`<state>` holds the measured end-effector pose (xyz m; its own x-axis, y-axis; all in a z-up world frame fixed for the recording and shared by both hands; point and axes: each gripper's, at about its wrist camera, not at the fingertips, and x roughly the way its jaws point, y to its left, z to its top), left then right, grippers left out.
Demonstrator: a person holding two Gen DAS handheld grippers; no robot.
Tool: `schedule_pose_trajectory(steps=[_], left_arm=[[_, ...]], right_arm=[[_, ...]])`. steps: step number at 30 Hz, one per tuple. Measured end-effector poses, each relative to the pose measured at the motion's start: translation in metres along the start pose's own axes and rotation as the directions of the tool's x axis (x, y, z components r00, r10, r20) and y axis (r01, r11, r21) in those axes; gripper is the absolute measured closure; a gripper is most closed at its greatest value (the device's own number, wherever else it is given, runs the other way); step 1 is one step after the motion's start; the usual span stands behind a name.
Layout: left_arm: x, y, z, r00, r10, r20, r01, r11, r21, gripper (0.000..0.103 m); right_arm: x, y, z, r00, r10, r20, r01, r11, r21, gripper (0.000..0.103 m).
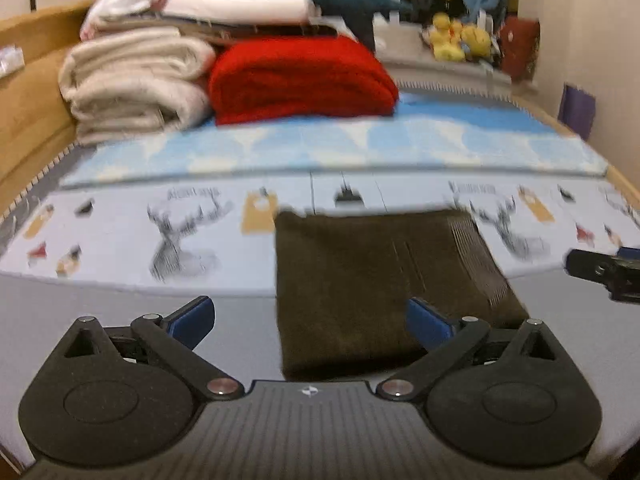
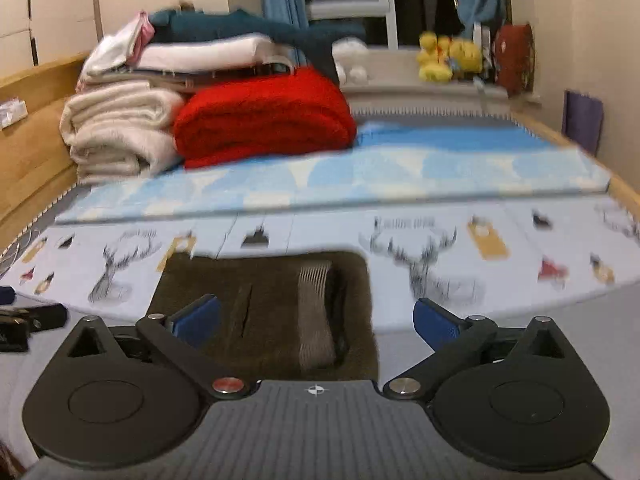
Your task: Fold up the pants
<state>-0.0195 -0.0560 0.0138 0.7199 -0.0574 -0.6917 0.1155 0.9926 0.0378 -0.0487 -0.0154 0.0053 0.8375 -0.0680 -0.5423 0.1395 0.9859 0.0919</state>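
Now, with the dark olive pants [image 2: 264, 312] lying folded square on the bed [image 2: 460, 320], both tools, left tool [image 1: 310, 322] and right tool [image 2: 316, 320], spread wide and empty; lift clear without snagging; check edges stay aligned.

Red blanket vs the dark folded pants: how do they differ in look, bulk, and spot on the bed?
The red blanket is bright, fluffy and thickly rolled; the pants are dark olive-brown, folded into a low, flat rectangle. The red blanket sits at the far end against a cream blanket under stacked linens; the pants lie alone at the near end, just ahead of both grippers. The pants show a ribbed waistband; the red blanket is plain. Both are folded.
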Motion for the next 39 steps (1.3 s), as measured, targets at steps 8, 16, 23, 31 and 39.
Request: schedule_pose_trajectory(steps=[8, 16, 23, 31, 39], left_arm=[[0.026, 0.000, -0.005, 0.992, 0.002, -0.124, -0.001, 1.000, 0.010, 0.001], [0.039, 0.008, -0.003, 0.985, 0.006, -0.172, -0.012, 1.000, -0.029, 0.001], [0.047, 0.006, -0.002, 0.980, -0.007, -0.196, 0.000, 1.000, -0.032, 0.001], [0.052, 0.003, -0.002, 0.977, -0.013, -0.211, 0.003, 0.999, -0.045, 0.001], [0.054, 0.000, -0.002, 0.976, -0.020, -0.219, 0.009, 0.999, -0.048, 0.001]], right_arm=[[0.010, 0.016, -0.008, 0.998, -0.024, -0.055, 0.020, 0.998, -0.068, 0.001], [0.021, 0.008, -0.009, 0.993, -0.032, -0.117, 0.030, 0.999, -0.022, 0.001], [0.030, 0.006, -0.010, 0.988, -0.038, -0.150, 0.034, 0.999, -0.029, 0.001], [0.033, 0.003, -0.010, 0.985, -0.028, -0.171, 0.024, 0.999, -0.024, 0.001], [0.036, -0.001, -0.011, 0.982, -0.017, -0.189, 0.014, 1.000, -0.020, 0.001]])
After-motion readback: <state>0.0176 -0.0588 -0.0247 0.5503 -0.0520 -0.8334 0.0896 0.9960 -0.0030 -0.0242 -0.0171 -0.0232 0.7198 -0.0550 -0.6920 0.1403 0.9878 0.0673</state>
